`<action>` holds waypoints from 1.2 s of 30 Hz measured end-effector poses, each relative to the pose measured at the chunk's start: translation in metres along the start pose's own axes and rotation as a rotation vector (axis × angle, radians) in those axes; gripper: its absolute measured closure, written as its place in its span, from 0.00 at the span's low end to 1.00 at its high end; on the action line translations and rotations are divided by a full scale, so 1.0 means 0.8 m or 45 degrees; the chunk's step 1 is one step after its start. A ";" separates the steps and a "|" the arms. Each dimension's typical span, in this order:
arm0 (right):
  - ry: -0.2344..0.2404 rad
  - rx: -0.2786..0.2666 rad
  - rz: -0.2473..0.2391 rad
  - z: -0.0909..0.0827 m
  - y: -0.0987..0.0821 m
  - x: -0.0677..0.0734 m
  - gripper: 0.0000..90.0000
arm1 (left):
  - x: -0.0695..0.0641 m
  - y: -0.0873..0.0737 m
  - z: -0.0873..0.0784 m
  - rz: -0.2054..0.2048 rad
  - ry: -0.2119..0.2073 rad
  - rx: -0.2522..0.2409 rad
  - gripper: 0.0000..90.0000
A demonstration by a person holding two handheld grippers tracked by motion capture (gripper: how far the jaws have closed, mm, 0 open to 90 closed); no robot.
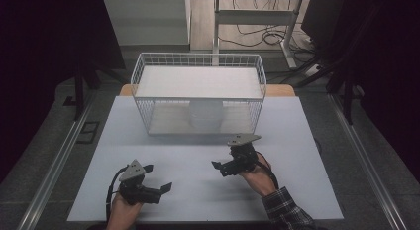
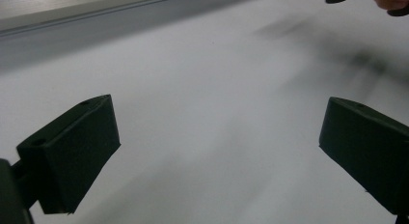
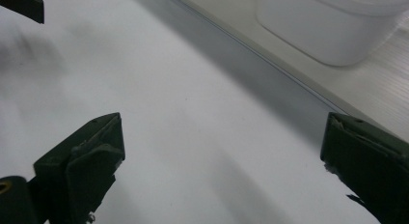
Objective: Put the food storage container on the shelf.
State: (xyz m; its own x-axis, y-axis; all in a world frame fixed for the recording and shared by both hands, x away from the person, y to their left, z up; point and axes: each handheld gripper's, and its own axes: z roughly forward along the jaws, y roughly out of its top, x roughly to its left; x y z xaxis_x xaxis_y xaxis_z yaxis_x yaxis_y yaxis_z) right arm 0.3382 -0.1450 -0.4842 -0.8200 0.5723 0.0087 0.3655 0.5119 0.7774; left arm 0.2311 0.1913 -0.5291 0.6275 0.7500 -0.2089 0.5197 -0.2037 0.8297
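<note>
I have both grippers over the pale mat (image 1: 198,190) that covers the table, on the near side of the wire basket (image 1: 198,93). The left gripper (image 1: 159,179) sits low at the near left, held in the person's hand, and its jaws stand wide apart with nothing between them; in the left gripper view I see bare mat between the 2 black pads (image 2: 72,156). The right gripper (image 1: 218,168) is farther up and to the right, just in front of the basket but not touching it, with a checked sleeve (image 1: 285,210) behind the hand. Its jaws also stand wide apart and hold nothing; in the right gripper view the mat lies bare between the pads (image 3: 87,161).

The white tub (image 1: 206,113) stands upright inside the basket, on its floor, near the front wall and about the middle of its width. A flat white board (image 1: 198,81) lies across the top of the basket above it. In the right gripper view the tub (image 3: 328,26) shows at the upper right, well beyond the jaws. The 2 grippers are well apart from each other.
</note>
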 end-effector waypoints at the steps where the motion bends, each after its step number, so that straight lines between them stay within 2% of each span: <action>1: -0.008 -0.006 0.003 -0.002 -0.002 0.001 0.00 | 0.000 0.000 0.000 0.001 -0.001 0.003 0.00; 9: -0.071 -0.023 0.012 -0.026 -0.016 0.006 0.00 | -0.001 0.000 0.001 0.005 0.015 0.002 0.00; 19: -0.134 -0.081 0.035 -0.061 -0.033 0.005 0.00 | 0.001 0.000 -0.004 0.011 0.042 -0.012 0.00; 28: -0.177 -0.133 0.074 -0.094 -0.054 0.001 0.00 | 0.002 0.000 -0.013 0.036 0.092 -0.020 0.00; 36: -0.240 -0.159 0.107 -0.124 -0.079 -0.001 0.00 | 0.008 -0.005 -0.026 0.025 0.132 -0.035 0.00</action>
State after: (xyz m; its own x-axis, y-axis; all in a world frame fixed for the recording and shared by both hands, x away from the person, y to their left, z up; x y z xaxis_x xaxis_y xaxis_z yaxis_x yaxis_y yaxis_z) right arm 0.2724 -0.2415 -0.4707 -0.6881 0.7249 -0.0321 0.3618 0.3812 0.8508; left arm 0.2211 0.2102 -0.5232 0.5737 0.8072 -0.1388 0.4904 -0.2028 0.8475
